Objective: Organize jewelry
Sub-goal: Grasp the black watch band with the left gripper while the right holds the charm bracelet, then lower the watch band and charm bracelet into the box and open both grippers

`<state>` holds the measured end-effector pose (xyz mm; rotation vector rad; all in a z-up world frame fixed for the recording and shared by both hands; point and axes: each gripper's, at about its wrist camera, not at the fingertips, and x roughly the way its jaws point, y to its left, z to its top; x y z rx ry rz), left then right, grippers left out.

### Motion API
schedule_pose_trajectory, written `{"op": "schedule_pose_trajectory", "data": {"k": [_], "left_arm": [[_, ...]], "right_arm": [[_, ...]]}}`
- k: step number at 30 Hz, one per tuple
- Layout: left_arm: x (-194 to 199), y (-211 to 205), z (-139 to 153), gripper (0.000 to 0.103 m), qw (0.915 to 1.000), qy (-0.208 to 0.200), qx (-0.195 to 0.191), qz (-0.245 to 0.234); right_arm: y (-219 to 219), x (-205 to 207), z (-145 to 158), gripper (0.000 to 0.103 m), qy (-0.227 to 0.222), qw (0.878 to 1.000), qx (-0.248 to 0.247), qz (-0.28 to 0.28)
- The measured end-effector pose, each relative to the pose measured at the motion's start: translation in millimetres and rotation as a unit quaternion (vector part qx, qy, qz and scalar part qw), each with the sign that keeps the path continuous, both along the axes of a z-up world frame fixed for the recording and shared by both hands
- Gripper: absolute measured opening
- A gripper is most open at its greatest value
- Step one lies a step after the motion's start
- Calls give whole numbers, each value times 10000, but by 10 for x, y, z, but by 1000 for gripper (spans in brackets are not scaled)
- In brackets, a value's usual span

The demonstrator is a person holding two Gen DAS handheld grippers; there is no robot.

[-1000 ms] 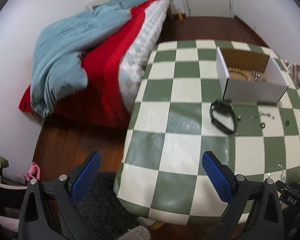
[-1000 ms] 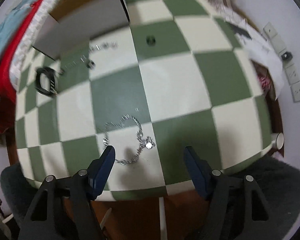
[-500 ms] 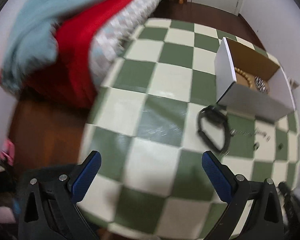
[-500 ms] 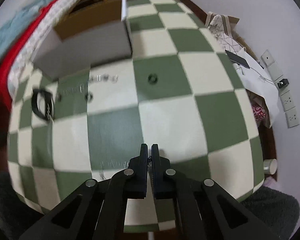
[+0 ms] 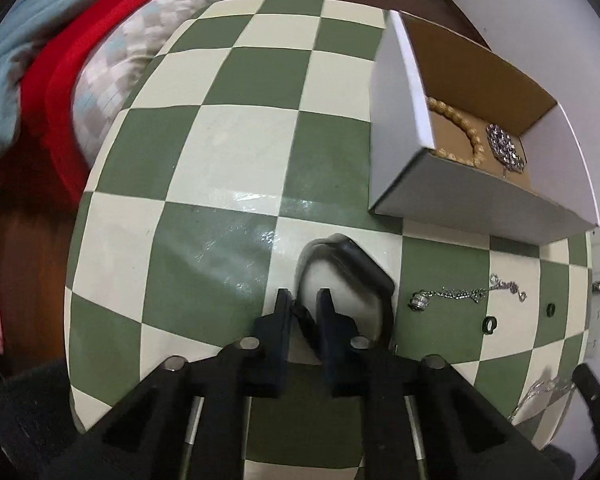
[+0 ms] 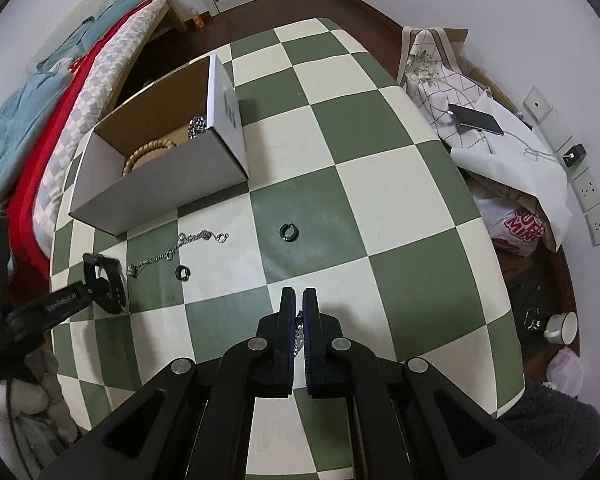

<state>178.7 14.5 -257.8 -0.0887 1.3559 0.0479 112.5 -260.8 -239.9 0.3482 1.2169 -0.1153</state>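
My left gripper point(image 5: 303, 300) is shut on the strap of a black watch point(image 5: 360, 268) lying on the checkered table point(image 5: 228, 152); both also show in the right wrist view point(image 6: 104, 280). My right gripper point(image 6: 299, 300) is shut on a silver chain necklace point(image 6: 299, 332) that hangs between its pads above the table. An open cardboard box point(image 5: 452, 196) point(image 6: 160, 184) holds a wooden bead bracelet point(image 5: 460, 128) point(image 6: 148, 150) and a sparkly piece point(image 5: 504, 148). A silver chain bracelet point(image 5: 468, 292) point(image 6: 176, 250) and two dark rings point(image 6: 289, 232) point(image 6: 182, 273) lie in front of the box.
A bed with red and blue bedding point(image 5: 44, 60) runs along the table's left side. Cloth bags, a phone point(image 6: 476, 119) and wall sockets sit beyond the table's right edge. A cup point(image 6: 562, 326) stands on the floor.
My left gripper moved forward over the table and shut on the watch strap. My right gripper shut on the silver necklace and lifted it off the table.
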Motion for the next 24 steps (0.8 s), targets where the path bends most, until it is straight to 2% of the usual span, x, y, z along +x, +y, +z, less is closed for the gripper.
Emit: {"op": "schedule_pose_trajectory", "data": {"k": [7, 13, 19, 24], "left_arm": [[-183, -168, 156, 4, 9977, -321, 426, -415], [-418, -265, 517, 4, 9936, -710, 541, -689], [-489, -336, 975, 4, 9881, -1166, 464, -887], [-367, -351, 1339, 4, 9835, -1493, 321, -967]], "right_arm": [[29, 5, 171, 3, -194, 9997, 158, 23], [77, -25, 372, 4, -405, 9987, 286, 84], [149, 3, 672, 4, -720, 9965, 361, 205], [237, 115, 977, 4, -1016, 9935, 344, 391]]}}
